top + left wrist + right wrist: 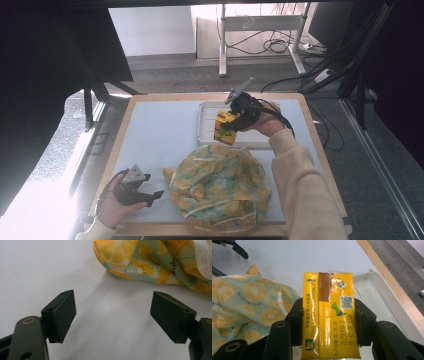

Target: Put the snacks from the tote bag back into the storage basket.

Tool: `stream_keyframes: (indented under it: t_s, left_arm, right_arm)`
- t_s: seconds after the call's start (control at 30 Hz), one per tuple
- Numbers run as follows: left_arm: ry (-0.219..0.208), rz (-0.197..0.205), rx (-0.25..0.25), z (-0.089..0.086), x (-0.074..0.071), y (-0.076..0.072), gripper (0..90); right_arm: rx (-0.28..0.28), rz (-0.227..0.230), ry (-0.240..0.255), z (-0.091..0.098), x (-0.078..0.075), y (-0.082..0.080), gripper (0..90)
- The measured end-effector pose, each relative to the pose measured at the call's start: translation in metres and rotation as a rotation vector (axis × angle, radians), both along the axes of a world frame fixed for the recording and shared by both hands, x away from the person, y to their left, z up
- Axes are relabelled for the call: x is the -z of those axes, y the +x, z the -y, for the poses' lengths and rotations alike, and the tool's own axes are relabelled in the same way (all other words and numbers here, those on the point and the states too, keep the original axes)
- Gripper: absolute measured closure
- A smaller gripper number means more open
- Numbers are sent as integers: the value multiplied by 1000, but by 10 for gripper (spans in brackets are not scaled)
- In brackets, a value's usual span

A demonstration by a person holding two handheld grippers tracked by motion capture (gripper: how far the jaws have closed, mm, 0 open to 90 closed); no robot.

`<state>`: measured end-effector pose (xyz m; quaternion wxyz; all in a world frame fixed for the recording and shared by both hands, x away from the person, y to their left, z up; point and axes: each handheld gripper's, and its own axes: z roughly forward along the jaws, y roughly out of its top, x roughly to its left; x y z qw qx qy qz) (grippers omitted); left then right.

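Note:
My right gripper (231,125) is shut on a yellow drink carton (224,129), held in the air over the front edge of a white tray (207,111). In the right gripper view the carton (332,315) sits squeezed between both pads, printed top facing the camera. A bag of lemon-print cloth (220,187) lies crumpled on the near part of the mat. My left gripper (152,196) rests at the near left, jaws wide open, just left of the bag. In the left gripper view a corner of the bag (155,262) lies beyond its open gripper (112,315).
A pale mat (160,135) covers a wooden-edged table (312,130). Beyond the table lie grey floor, cables and a desk frame (260,30). Dark frame posts stand at both sides.

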<state>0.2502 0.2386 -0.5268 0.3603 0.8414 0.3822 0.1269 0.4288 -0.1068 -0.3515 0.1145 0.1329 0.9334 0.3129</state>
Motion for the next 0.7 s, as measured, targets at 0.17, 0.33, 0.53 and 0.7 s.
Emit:
stream_keyframes:
  t_s: [0.17,0.33,0.53,0.7]
  left_arm:
    - [3,-1,0,0,0,0,208]
    - [15,-3,5,-1,0,0,208]
    - [9,-2,6,-1,0,0,208]
    - [9,-4,6,-1,1,0,208]
  right_arm:
    - [-10,4,-14,-3,4,6,518]
    - [-19,0,-17,-8,6,11,518]
    - [-25,-4,-24,-13,10,18,518]
    - [-33,-9,-26,-13,11,22,518]
